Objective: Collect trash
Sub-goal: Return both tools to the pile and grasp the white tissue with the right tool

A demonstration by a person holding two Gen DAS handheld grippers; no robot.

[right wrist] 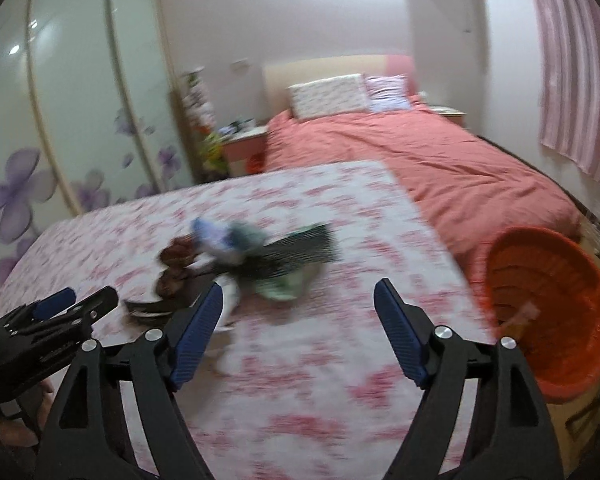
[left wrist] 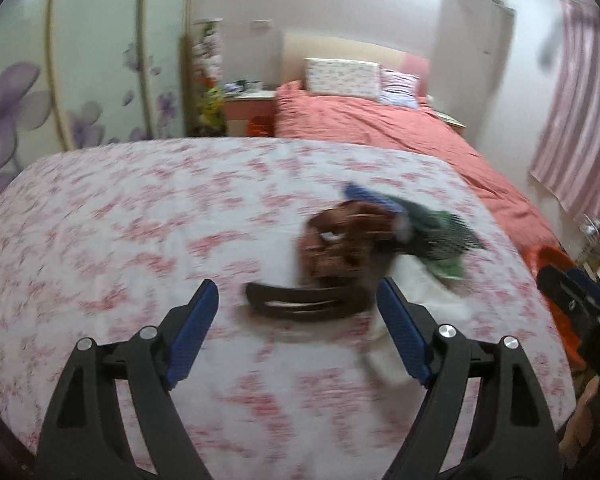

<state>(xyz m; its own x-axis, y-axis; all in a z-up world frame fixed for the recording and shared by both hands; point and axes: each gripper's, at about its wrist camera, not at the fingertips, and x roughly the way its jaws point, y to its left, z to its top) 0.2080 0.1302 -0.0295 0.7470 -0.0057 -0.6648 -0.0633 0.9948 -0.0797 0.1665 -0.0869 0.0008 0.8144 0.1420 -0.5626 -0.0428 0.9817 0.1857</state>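
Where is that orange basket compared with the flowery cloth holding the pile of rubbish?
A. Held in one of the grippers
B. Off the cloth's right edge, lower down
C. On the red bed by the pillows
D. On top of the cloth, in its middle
B: the orange basket sits past the right edge of the flowery cloth, lower down, while the rubbish pile lies on the cloth.

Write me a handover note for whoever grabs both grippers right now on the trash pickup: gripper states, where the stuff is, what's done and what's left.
Left gripper: open, empty, aimed at the trash pile.
Right gripper: open, empty, over bare floral cloth to the right of the pile.
Trash pile: brown wrapper, black curved piece, blue, green and white scraps, all bunched on the cloth; blurred, so exact items are unclear.
Orange basket: on the floor at the table's right edge, with one pale scrap inside.
Done: little, judging by the basket.
Left: pick up the pile piece by piece and drop it in the basket.
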